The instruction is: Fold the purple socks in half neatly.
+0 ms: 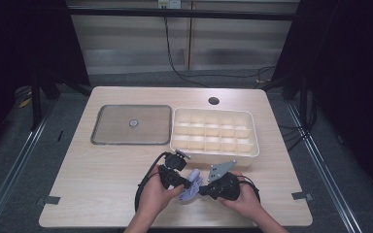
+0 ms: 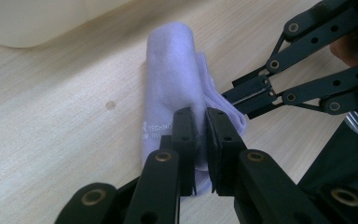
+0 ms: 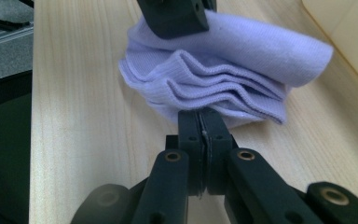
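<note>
— Fingers of the left gripper [image 2: 200,135] pinch the folded sock [image 2: 177,88] at one end; the right gripper [image 3: 200,123] has its fingers pressed together on a thin bit of the ribbed edge.

— And the sock itself?

— Between the two pairs of fingers, low over the desk [image 1: 102,170], just short of the divided box [image 1: 216,131].

— How would you carry on?

— Probably keep both pinches firm and move the hands together, so the folds don't slip apart.

— Room?

— The box wall stands close beyond the fingers. The flat lid [image 1: 131,124] lies well off to the left. Bare desk lies open on the left, and the desk's near edge is just behind the hands.
</note>
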{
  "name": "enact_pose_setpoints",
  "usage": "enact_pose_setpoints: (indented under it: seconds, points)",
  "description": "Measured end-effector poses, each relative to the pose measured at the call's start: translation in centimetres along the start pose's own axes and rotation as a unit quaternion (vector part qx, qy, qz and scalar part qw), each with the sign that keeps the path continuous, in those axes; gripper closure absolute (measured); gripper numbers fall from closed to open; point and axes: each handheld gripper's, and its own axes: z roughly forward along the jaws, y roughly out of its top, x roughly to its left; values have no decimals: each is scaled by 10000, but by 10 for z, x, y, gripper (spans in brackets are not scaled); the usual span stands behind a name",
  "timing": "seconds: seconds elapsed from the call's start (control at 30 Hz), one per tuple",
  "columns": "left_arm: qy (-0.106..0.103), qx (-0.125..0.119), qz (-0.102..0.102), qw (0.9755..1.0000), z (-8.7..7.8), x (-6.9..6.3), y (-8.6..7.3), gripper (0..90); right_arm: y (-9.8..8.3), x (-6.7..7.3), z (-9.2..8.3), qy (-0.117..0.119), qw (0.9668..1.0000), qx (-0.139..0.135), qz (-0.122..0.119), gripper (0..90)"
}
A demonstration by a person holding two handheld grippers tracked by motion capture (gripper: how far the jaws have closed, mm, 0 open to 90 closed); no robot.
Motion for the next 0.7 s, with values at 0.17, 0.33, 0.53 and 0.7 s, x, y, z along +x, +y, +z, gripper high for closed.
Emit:
enact_pose_setpoints:
  seconds: [0.17, 0.33, 0.53, 0.7]
  points:
    - [-3, 14, 3, 10000, 3, -2, 0, 826, 0, 1, 0, 7, 10000, 20, 22, 885]
    - [-3, 82, 54, 10000, 6, -4, 0, 826, 1, 1, 1, -11, 10000, 26, -27, 886]
    - [-28, 135, 72, 9999, 9, -5, -1, 825, 0, 2, 3, 28, 10000, 48, 3, 885]
    - [-22, 148, 86, 9999, 11, -6, -1, 825, 0, 2, 3, 24, 10000, 68, 30, 884]
